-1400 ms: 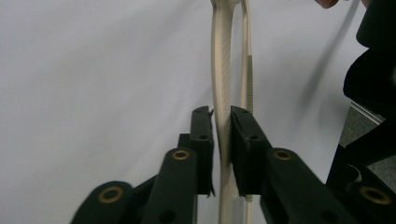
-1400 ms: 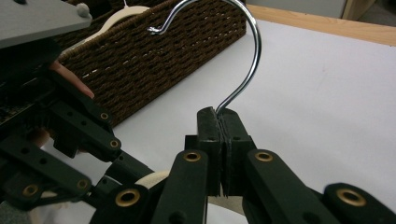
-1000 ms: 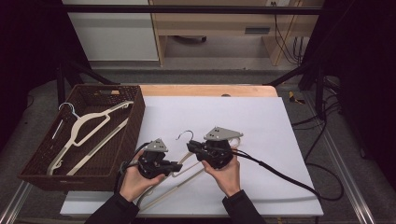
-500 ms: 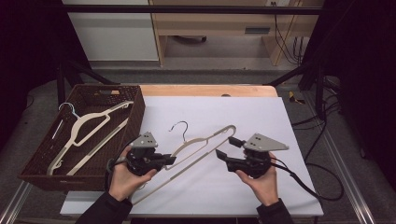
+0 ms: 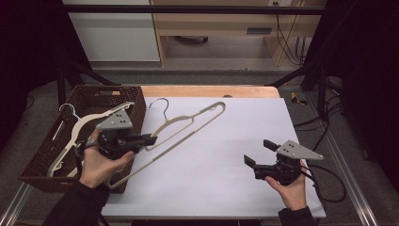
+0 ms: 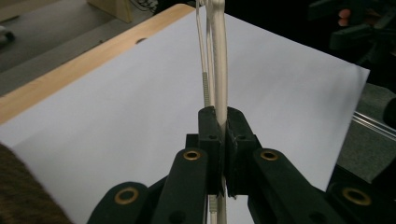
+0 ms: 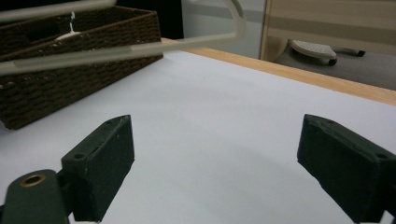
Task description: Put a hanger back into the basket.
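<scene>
A cream hanger hangs tilted above the white sheet, its metal hook near the basket's corner. My left gripper is shut on its lower bar. In the left gripper view the jaws pinch the cream bar, which runs straight away from them. My right gripper stands at the front right of the sheet, apart from the hanger. Its jaws have just been opening, and nothing is between them. In the right gripper view the jaws of my right gripper stand wide over bare sheet, with the hanger farther off.
A dark wicker basket stands at the table's left, with another cream hanger lying in it. The white sheet covers the table, and a wooden strip shows along the far edge. A black cable trails from the right gripper.
The right gripper has let go of the hanger, opened and moved right. The left gripper has lifted the hanger and carried it left toward the basket.
</scene>
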A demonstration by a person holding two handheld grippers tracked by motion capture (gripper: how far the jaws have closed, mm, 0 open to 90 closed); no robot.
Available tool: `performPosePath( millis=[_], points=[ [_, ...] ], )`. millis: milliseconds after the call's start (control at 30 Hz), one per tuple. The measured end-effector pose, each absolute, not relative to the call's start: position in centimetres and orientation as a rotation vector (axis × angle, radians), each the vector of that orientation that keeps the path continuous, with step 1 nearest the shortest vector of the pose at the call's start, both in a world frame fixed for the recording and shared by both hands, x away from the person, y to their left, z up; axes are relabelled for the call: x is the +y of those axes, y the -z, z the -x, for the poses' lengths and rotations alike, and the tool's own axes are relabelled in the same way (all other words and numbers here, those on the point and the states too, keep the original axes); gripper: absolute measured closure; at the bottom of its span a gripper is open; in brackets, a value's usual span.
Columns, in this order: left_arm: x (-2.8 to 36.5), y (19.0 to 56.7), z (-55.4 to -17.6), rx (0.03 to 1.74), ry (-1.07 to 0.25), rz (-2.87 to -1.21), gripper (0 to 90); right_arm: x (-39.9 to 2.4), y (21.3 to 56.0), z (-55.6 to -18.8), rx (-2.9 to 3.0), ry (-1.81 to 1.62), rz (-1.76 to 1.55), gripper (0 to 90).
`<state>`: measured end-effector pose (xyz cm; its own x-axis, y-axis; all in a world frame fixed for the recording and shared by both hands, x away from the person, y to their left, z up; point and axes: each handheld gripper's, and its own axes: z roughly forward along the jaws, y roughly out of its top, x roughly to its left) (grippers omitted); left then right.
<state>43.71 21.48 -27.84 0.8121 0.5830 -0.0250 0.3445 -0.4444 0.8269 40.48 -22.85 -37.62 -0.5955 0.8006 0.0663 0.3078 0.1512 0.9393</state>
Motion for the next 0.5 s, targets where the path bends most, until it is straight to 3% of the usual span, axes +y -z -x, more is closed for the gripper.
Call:
performPosePath(
  millis=[500],
  points=[
    [29.7, 24.4, -47.1, 0.786, -0.44, -1.995, 86.6, -24.3, 38.3, -40.4, 1.951, -1.403, -1.072, 7.4]
  ],
)
